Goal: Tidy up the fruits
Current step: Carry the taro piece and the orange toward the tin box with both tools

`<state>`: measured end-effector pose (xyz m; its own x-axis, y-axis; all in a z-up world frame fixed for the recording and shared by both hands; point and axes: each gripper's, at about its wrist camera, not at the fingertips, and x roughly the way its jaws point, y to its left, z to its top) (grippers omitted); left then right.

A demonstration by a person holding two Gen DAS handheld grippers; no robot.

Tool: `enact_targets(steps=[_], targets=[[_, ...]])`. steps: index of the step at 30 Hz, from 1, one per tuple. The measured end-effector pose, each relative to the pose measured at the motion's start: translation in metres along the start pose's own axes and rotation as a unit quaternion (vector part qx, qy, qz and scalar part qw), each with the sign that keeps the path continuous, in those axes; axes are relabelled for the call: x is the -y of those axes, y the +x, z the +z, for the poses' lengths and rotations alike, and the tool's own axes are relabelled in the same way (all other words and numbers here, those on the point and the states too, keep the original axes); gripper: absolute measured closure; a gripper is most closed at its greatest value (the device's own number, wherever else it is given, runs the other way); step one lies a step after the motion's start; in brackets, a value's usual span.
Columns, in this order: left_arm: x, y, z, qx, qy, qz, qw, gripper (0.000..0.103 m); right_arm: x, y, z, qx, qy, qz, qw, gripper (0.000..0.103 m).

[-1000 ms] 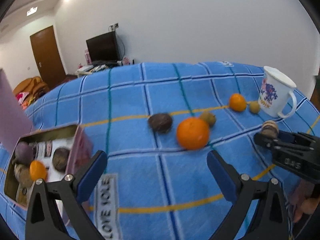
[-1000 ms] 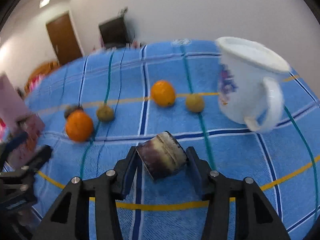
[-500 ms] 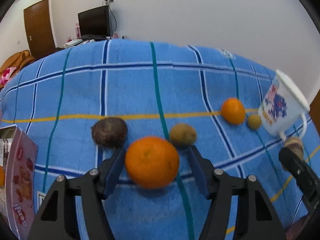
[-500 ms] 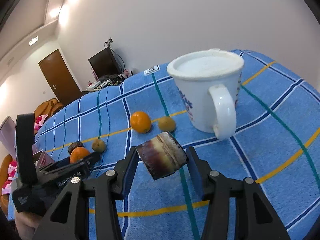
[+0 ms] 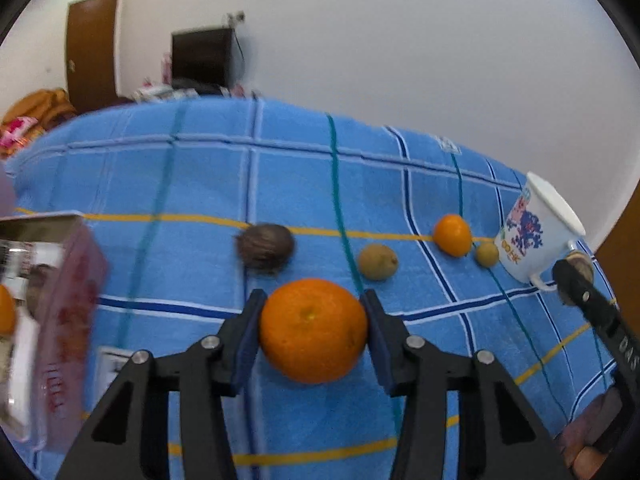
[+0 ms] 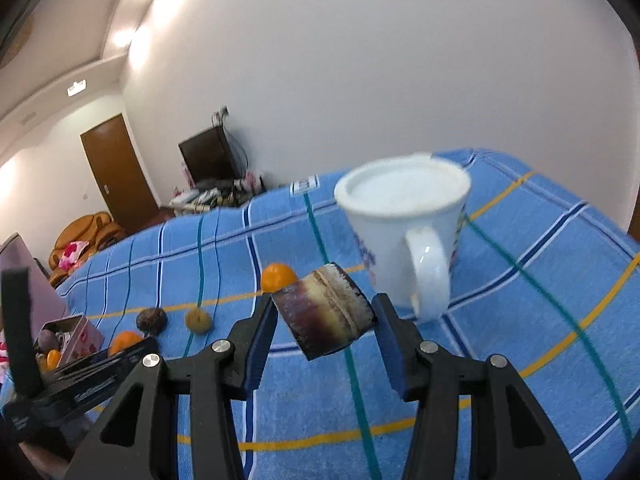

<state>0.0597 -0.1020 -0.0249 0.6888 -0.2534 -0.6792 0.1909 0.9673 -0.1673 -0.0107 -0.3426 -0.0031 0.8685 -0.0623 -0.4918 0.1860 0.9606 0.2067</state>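
Note:
My left gripper (image 5: pixel 313 298) has its jaws closing on a large orange (image 5: pixel 313 330) that lies on the blue checked cloth (image 5: pixel 200 184), and both blue pads touch its sides. My right gripper (image 6: pixel 325 304) is shut on a short purple-brown cane piece (image 6: pixel 326 316), held in the air in front of the white mug (image 6: pixel 400 216). A dark brown fruit (image 5: pixel 265 246), a brownish-green fruit (image 5: pixel 378 262), a small orange (image 5: pixel 453 235) and a small tan fruit (image 5: pixel 487 255) lie on the cloth beyond the large orange.
A pink tin box (image 5: pixel 68 280) stands open at the left and holds several fruits. The mug (image 5: pixel 532 232) stands at the right with the right gripper's finger (image 5: pixel 588 304) close in front of it. A door, a television and an orange sofa are beyond the cloth.
My left gripper moved forward to the large orange and its jaws narrowed from wide apart to touching it. My right gripper rose with the cane piece, and the mug now sits directly behind it.

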Motion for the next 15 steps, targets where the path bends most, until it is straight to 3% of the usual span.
enact_targets(steps=[8,15], targets=[[0.009,-0.039,-0.013,0.095,0.061,0.066,0.9914,0.053,-0.02,-0.02,-0.002,0.056,-0.048,-0.003,0.997,0.052],[0.01,-0.05,-0.019,0.111,0.071,0.083,0.9879,0.053,-0.042,-0.033,-0.008,0.091,-0.096,-0.022,0.991,0.052]])
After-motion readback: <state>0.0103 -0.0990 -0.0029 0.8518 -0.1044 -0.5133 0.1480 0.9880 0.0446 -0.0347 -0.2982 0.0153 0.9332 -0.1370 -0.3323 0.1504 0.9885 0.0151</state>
